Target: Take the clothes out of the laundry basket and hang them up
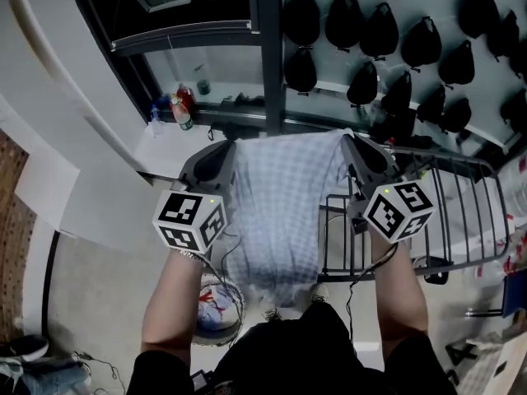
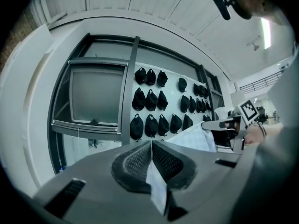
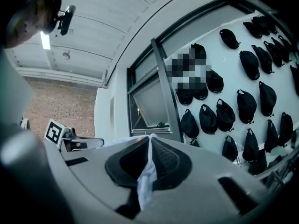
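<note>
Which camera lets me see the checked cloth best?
The head view. There most of the checked cloth hangs spread between the left tool and the right tool. The left gripper view shows only a strip pinched in its jaws plus a far corner; the right gripper view shows just a pinched strip.

Garment (image 1: pixel 276 220): pale blue-and-white checked cloth, stretched wide by its two top corners, hanging straight down.
Laundry basket (image 1: pixel 238 304): round, on the floor below, coloured clothes (image 1: pixel 210 311) inside.
</note>
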The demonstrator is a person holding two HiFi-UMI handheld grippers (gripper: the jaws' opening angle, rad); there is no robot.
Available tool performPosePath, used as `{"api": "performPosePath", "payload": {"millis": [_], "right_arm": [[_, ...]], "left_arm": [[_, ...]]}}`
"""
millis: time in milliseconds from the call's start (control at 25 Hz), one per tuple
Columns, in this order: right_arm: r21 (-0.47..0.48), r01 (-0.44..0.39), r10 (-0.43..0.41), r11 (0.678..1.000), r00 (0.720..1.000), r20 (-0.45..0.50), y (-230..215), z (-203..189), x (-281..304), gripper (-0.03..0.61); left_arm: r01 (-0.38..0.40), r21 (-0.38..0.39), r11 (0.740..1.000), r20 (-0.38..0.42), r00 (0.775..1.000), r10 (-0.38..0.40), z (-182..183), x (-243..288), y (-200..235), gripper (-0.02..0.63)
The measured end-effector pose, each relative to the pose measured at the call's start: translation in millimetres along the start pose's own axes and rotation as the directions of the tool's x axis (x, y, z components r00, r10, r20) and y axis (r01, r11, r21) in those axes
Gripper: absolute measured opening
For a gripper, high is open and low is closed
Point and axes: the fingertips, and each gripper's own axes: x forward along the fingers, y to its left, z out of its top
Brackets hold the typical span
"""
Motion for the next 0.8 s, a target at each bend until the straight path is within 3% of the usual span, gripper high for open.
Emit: {"api": "performPosePath", "payload": {"millis": [280,440,560,640,800], "right_arm": [[0.014,-0.03,0.03,0.999,0.999,-0.02,-31.8,-9.2,27.5,0.015],[0.042,-0.046,0.048,0.998,0.998,-0.046,-58.8,-21.5,45.5,0.015],[-0.014,-0.11,0.109,0.994,0.99,-0.088,-55.8,-36.3,61.3,0.015],[-0.064,-0.14,0.131,0.988,0.984,-0.123,-55.7,-49.2,73.4,0.015],[0.01,-0.15,0.15,0.989,0.974,-0.171,-79.3,-81.8,93.0,0.015]], "left_arm": [[-0.059,0.001,0.998,-0.011,0.998,0.059,-5.5,32.7,9.5,0.009],[-0.159,0.0,0.987,-0.005,0.987,0.159,-9.9,49.9,23.6,0.006],[-0.209,0.111,0.972,-0.055,0.975,0.216,-22.6,63.0,30.3,0.006],[-0.23,0.147,0.962,-0.083,0.966,0.244,-37.6,69.7,31.9,0.006],[-0.216,0.155,0.964,-0.148,0.96,0.239,-78.6,83.5,26.6,0.006]]}}
